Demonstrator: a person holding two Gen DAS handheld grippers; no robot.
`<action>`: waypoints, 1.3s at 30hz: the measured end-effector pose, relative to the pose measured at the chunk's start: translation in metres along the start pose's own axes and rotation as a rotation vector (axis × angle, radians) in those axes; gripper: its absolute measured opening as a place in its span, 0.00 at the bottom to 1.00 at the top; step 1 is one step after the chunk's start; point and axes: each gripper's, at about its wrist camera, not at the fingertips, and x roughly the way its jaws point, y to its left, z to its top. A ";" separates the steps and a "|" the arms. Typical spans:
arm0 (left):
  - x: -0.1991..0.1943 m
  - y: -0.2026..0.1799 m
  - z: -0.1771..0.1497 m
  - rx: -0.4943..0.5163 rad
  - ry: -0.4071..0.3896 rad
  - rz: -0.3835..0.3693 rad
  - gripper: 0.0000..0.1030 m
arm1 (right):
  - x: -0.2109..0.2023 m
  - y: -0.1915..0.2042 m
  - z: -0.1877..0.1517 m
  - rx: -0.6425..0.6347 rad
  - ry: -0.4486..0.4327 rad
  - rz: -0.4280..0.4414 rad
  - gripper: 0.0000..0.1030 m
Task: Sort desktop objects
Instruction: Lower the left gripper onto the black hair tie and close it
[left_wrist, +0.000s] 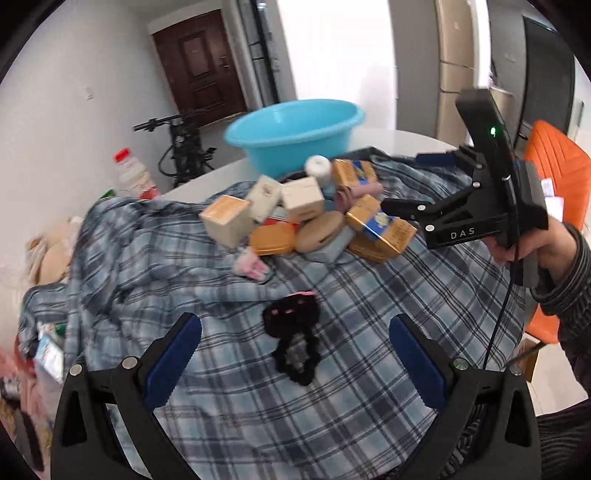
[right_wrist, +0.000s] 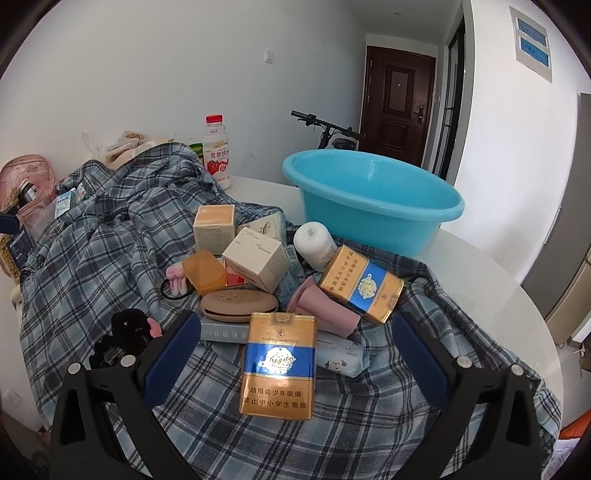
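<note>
A gold-and-blue cigarette pack (right_wrist: 279, 365) lies flat on a blue plaid shirt (right_wrist: 92, 258) spread over a white table (right_wrist: 491, 280), framed between the wide-open, empty jaws of the right gripper (right_wrist: 291, 362), which appears lined up to take it first. The pack sits at the near edge of a heap of small goods gathered on the cloth: a second cigarette pack (right_wrist: 360, 284) tilted against a white bottle (right_wrist: 314, 245) lying on its side, a rolled pink cloth (right_wrist: 325, 308), cream cardboard boxes (right_wrist: 255, 264), an orange plastic case (right_wrist: 204, 272), a tan oval case (right_wrist: 238, 304) and a pale blue tissue packet (right_wrist: 341, 356). Just behind the heap, a blue plastic basin (right_wrist: 373, 201) stands empty, seemingly the bin meant to receive the sorted items; nothing shows inside it yet.

The left gripper (left_wrist: 295, 362), its blue-padded fingers (left_wrist: 173, 358) likewise spread and holding nothing, hovers over a black plush hair tie (left_wrist: 291, 332) lying apart from the pile, near a pink hair tie (left_wrist: 253, 267). In the left wrist view the right gripper (left_wrist: 400, 184) points into the heap from the side, held by a hand (left_wrist: 543, 247) in a striped sleeve.

A red-capped milk drink bottle (right_wrist: 218, 153) stands upright at the table's far edge, beside the bunched shirt. A bicycle (right_wrist: 328, 131) and a dark door (right_wrist: 400, 103) fill the hallway beyond.
</note>
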 end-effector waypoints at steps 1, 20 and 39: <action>0.014 -0.002 0.001 0.000 0.016 -0.022 1.00 | 0.000 0.000 -0.002 -0.009 0.007 -0.002 1.00; 0.153 0.017 -0.003 -0.066 0.227 -0.032 1.00 | 0.013 -0.004 -0.025 -0.067 0.024 -0.019 1.00; 0.150 0.010 -0.009 -0.041 0.209 -0.057 0.54 | 0.023 -0.004 -0.033 -0.072 0.090 -0.048 1.00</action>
